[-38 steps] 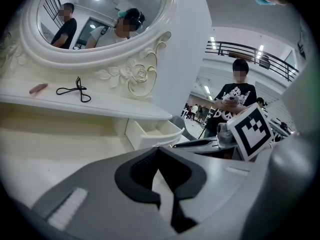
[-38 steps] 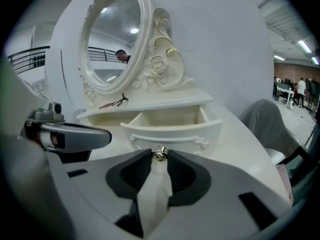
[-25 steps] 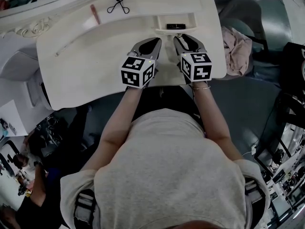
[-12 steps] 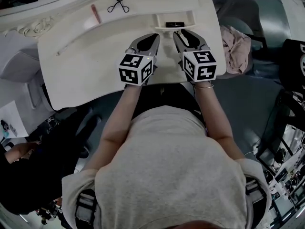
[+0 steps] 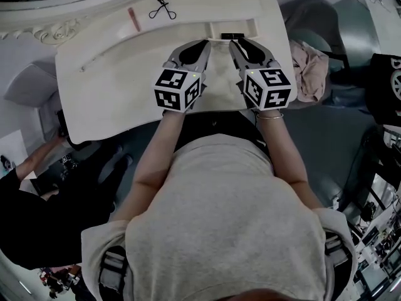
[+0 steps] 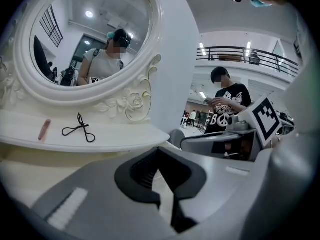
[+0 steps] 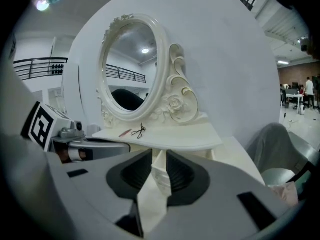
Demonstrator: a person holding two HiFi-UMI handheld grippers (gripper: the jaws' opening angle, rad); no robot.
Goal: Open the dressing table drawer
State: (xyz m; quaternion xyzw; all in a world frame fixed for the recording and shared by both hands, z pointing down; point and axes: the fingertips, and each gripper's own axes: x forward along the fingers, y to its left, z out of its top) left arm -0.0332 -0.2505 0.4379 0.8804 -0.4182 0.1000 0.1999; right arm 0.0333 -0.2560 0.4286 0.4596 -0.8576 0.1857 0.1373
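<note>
The person's two forearms reached forward from a grey shirt, each hand gripping a tool topped with a marker cube. The left gripper (image 5: 202,45) lay low over the cream top of the dressing table (image 5: 119,93), its jaws pressed together at the tips with nothing between them, pointing at the raised tier just left of the drawer. Beside it, close but apart, the right gripper (image 5: 237,45) pointed at the drawer (image 5: 233,27), and its own view showed its dark pads pinching a small cream drawer handle (image 7: 161,179) between them. The drawer sat in the middle of the raised tier, right in front of both tools, standing out a little from the tier's front with a dark item (image 5: 232,36) visible inside. Farther back, on the shelf of that tier, lay a black eyelash curler (image 5: 161,7) and, to its left, a slim pink stick (image 5: 132,16), well apart from the grippers. Behind the shelf rose the oval mirror (image 6: 85,39) in its carved white frame.
</note>
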